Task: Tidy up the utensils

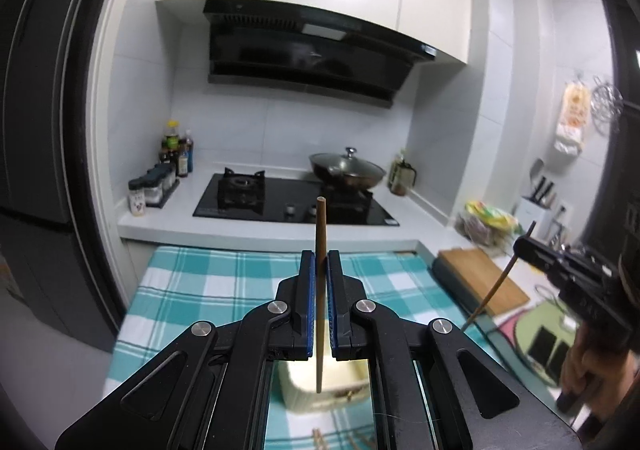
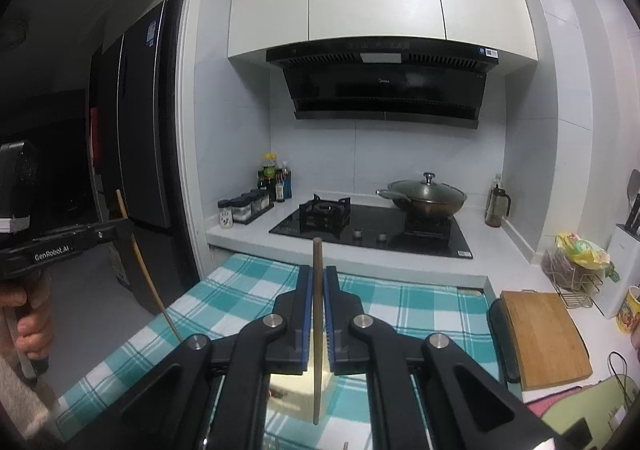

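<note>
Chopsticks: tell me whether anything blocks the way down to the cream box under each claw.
Nothing visible does. The left claw holds a chopstick upright, the right claw another. The box sits directly below on the checked cloth, with open air between.

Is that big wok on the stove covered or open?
Covered: a domed glass lid with a round knob sits on the dark metal wok.

Dim, cool indoor light; strong fisheye bending, black vignetted corners, slight blur throughout.
</note>
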The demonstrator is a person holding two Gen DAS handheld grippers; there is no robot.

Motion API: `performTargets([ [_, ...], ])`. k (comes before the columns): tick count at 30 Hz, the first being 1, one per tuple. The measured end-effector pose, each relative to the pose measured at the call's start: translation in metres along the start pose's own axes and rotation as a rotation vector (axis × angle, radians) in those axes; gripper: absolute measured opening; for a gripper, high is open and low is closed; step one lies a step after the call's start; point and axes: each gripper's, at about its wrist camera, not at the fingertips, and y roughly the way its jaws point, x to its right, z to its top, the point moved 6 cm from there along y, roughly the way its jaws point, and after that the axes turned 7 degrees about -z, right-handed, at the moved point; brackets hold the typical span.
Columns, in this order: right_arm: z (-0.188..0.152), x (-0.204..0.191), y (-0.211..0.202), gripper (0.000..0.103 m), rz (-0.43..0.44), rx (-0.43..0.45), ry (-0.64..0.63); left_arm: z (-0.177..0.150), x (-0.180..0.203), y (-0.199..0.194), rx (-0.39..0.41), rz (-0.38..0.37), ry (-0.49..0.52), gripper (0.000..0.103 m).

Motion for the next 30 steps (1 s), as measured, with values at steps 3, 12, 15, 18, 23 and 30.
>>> performTargets([
  [3,-0.003,-0.011,0.030,0.006,-0.025,0.046,-0.004,-0.010,-0.007,0.034,-0.008,0.025,-0.036,0.003],
  [12,-0.076,-0.021,0.132,0.006,0.026,-0.207,0.045,-0.089,-0.026,0.130,-0.250,0.023,-0.040,0.003],
  [15,-0.099,-0.020,0.155,0.006,0.038,-0.297,0.067,-0.109,-0.032,0.146,-0.307,0.022,-0.058,0.004],
  [18,-0.116,-0.020,0.170,0.007,0.056,-0.360,0.089,-0.118,-0.035,0.154,-0.353,0.016,-0.099,0.009],
  [23,-0.112,-0.022,0.162,0.024,0.062,-0.382,0.111,-0.102,-0.042,0.125,-0.351,0.008,-0.149,0.061],
  [30,-0.084,-0.009,0.069,0.054,0.071,-0.272,0.042,-0.118,-0.042,0.028,-0.388,0.071,0.015,0.085],
])
